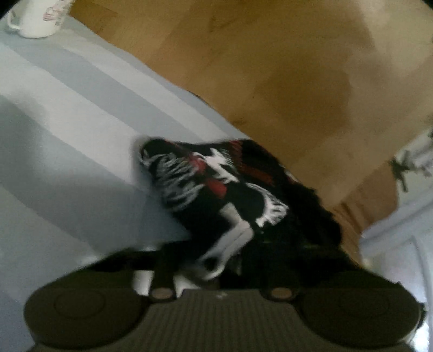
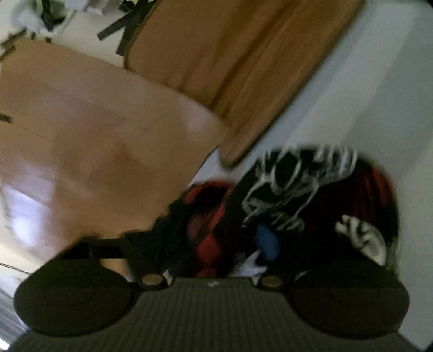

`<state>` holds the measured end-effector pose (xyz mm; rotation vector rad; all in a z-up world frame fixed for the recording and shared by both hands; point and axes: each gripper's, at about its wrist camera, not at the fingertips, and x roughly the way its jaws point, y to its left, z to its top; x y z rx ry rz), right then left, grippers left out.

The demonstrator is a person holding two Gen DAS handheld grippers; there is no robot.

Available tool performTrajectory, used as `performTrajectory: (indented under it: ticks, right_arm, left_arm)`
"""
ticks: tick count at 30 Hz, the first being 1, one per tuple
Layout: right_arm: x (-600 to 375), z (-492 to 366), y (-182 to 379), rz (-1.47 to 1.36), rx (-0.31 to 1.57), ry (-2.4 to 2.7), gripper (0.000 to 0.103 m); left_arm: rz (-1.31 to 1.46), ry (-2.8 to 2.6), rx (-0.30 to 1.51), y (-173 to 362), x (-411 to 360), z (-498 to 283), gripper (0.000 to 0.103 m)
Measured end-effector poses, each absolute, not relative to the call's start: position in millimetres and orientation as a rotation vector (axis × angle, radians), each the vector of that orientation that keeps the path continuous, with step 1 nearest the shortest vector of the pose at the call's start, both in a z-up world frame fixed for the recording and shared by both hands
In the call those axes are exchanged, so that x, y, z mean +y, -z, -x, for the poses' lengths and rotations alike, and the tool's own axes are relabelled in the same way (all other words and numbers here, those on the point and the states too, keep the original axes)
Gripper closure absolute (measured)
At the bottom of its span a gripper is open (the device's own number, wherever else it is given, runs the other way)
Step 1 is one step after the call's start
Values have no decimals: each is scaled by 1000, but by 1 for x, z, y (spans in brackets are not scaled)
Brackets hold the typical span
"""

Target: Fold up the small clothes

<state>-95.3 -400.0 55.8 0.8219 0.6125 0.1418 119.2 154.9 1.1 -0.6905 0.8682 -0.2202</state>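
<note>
A small black garment with white and red print (image 1: 216, 186) hangs bunched right in front of my left gripper (image 1: 213, 270), over the edge of a pale grey-striped cloth (image 1: 67, 135). The left jaws are buried in the fabric and look closed on it. In the right wrist view the same black, white and red garment (image 2: 297, 200) fills the space in front of my right gripper (image 2: 216, 260), whose jaws are also hidden in the folds and look closed on it. Both views are blurred by motion.
A white mug (image 1: 38, 19) stands on the striped cloth at the far left. A wooden floor (image 1: 270, 67) lies beyond the cloth's edge. A tan wooden board (image 2: 230, 67) and a brown rounded surface (image 2: 94, 121) show in the right wrist view.
</note>
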Motion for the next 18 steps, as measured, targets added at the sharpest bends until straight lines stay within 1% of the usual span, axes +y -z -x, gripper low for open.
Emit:
performTrajectory:
  ticks: [1, 3, 6, 9, 10, 11, 12, 13, 14, 15, 18]
  right_arm:
    - [-403, 93, -67, -725, 578, -116, 92]
    - [-415, 102, -90, -599, 461, -25, 93]
    - [-455, 128, -122, -541, 309, 40, 93]
    - [-473, 137, -118, -494, 358, 44, 91]
    - [-471, 139, -109, -462, 400, 54, 90]
    - [-468, 138, -96, -432, 467, 55, 85]
    - [-463, 134, -85, -410, 547, 56, 77]
    - [-461, 133, -73, -396, 618, 66, 72]
    - [-460, 138, -64, -388, 654, 61, 67]
    - [-458, 144, -61, -386, 664, 31, 67]
    - [-446, 165, -72, -362, 658, -104, 66]
  left_arm:
    - [723, 229, 852, -4, 162, -118, 92]
    - [711, 213, 787, -23, 175, -106, 93]
    - [650, 193, 657, -61, 202, -72, 93]
    - [575, 150, 646, -75, 212, -49, 91]
    - [527, 123, 667, -73, 210, -44, 82]
    - [494, 100, 696, -69, 208, -41, 76]
    - [460, 73, 738, -60, 206, -38, 66]
    - [430, 46, 781, -51, 203, -36, 63]
    - [409, 37, 817, -42, 202, -32, 63]
    - [406, 42, 833, -37, 204, -26, 60]
    - [456, 59, 813, -35, 219, -7, 46]
